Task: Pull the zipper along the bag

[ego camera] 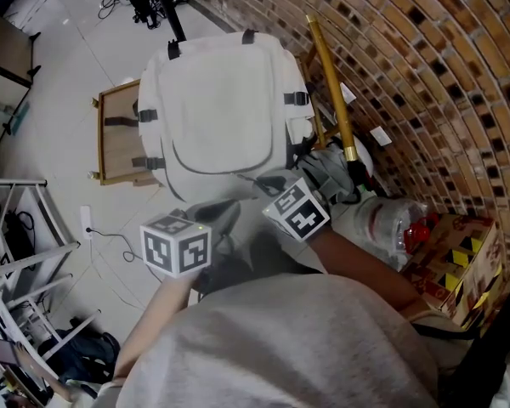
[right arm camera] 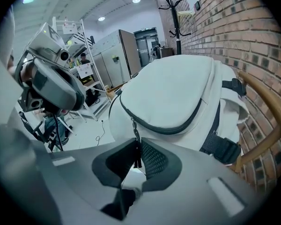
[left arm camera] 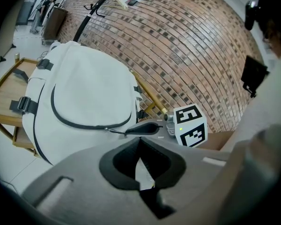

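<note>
While within right gripper (right arm camera: 137,149), zipper pull (right arm camera: 135,131)

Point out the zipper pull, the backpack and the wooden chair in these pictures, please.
zipper pull (right arm camera: 136,146), right gripper view, middle of the dark hanging tab.
backpack (ego camera: 221,109), head view, centre of the white front panel.
wooden chair (ego camera: 116,154), head view, bare seat board left of the backpack.
</note>
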`<state>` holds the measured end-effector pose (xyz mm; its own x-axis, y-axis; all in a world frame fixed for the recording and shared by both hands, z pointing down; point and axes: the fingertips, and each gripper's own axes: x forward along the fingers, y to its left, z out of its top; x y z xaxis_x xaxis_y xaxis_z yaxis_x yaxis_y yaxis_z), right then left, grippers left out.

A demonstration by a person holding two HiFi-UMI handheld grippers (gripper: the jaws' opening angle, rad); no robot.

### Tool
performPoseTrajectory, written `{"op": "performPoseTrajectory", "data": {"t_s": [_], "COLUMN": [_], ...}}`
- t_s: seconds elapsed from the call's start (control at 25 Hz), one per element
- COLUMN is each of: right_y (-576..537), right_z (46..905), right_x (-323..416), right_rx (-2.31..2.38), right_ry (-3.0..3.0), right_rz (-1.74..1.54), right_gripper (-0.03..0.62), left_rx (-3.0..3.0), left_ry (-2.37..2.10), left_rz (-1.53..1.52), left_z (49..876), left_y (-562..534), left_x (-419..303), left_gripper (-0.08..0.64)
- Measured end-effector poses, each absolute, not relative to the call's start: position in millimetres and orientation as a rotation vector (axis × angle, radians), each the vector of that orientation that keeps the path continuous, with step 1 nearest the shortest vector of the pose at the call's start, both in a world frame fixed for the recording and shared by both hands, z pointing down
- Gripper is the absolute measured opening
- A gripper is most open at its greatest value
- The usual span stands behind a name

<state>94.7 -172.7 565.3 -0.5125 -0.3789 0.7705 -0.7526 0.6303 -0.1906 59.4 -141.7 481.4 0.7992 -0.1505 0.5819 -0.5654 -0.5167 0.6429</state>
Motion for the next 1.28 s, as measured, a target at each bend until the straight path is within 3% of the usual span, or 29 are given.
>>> {"op": "performPoseTrajectory", "data": {"t_s": [1.28], "right_y": [-193.3], "right_z": [554.4], "right_x": [172.0], "right_rx": [1.041], "right_ry": [-2.106], "right_rz": [0.744], "right_gripper": [0.031], "left_rx": [2.102], "left_ry": [-0.518], "left_rz": [0.567], "left_z": [485.2], "left_y": [-146.0], "left_x": [93.7], "left_gripper": [0.000]}}
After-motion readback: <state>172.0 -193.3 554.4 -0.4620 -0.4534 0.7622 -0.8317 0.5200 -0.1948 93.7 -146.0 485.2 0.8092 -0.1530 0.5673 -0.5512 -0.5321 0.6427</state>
